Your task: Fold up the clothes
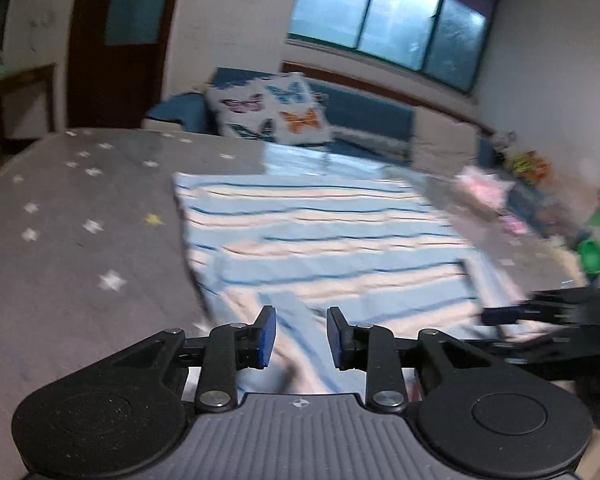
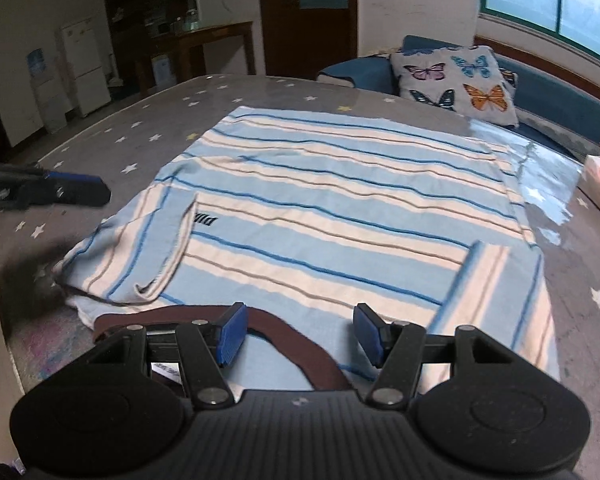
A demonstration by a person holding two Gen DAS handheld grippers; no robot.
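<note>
Light blue and cream stripes, with thin dark blue and brown lines, cover the knitted sweater [image 2: 332, 200], which is spread flat on the grey table cover printed with white stars [image 2: 148, 128]. The brown collar band [image 2: 284, 332] of the garment is seen at the near edge, directly under the right gripper [image 2: 296, 336]. The blue pads of this gripper are held well apart, and nothing is clamped between them; the collar only lies below the gap. One sleeve [image 2: 168, 256] is folded inward over the body on the left of the right wrist view, and the other sleeve [image 2: 496, 292] is laid along the right side.

In the left wrist view the picture is blurred. The left gripper [image 1: 301, 334] is found above the near edge of the striped cloth [image 1: 320, 236], with its jaws parted by a narrow gap. No fabric is pinched by them, as far as can be judged. The right gripper [image 1: 512, 316] is visible at the right edge of that view, just beside the garment. Behind the table a white cushion with coloured butterflies [image 2: 456, 80] is placed on a blue sofa [image 2: 560, 108].
</note>
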